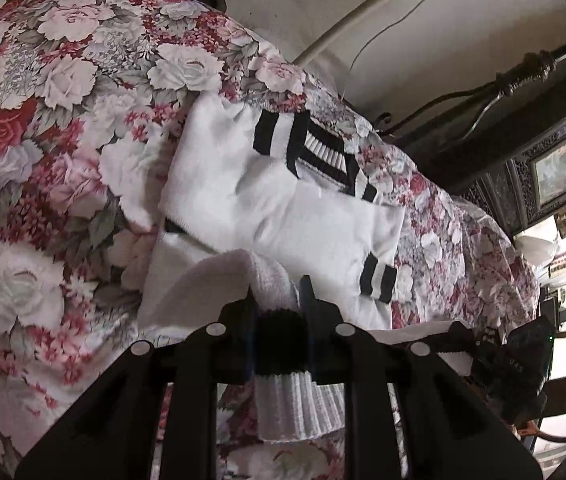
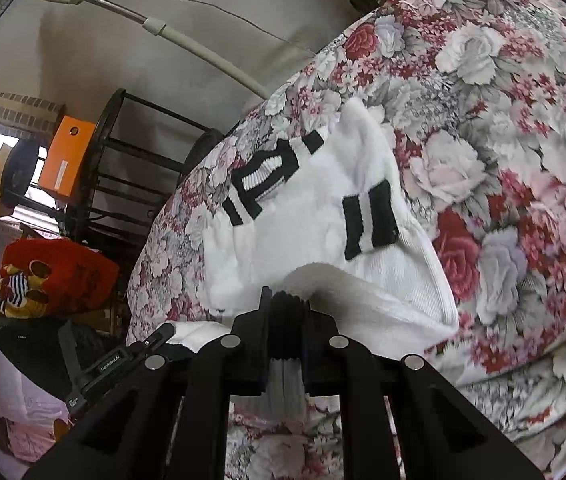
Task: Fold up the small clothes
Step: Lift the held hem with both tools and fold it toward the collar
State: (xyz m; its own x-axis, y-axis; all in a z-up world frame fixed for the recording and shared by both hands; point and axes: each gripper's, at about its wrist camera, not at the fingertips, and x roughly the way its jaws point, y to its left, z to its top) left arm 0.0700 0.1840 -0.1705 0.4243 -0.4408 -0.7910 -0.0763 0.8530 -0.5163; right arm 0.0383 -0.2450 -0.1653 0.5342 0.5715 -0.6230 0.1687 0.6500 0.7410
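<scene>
A floral bedspread (image 1: 43, 128) covered the bed; on it lay a white sweater (image 1: 243, 184) with black stripes. The left hand-held gripper (image 1: 279, 292) was clenched on its ribbed hem, the right hand-held gripper (image 2: 287, 300) likewise, lifting that edge off the bed.

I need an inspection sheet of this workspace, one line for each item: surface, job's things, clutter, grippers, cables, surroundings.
Surface: floral bedspread, wrinkled.
Job's things: white sweater with black stripes, sleeves folded in, hem lifted.
Clutter: nothing seen on the bedspread.
Grippers: left gripper shut on the ribbed hem; right gripper shut on the hem too.
Cables: thin wire on the wall beside a white conduit.
Surroundings: metal bed frame, orange box, red bag.
</scene>
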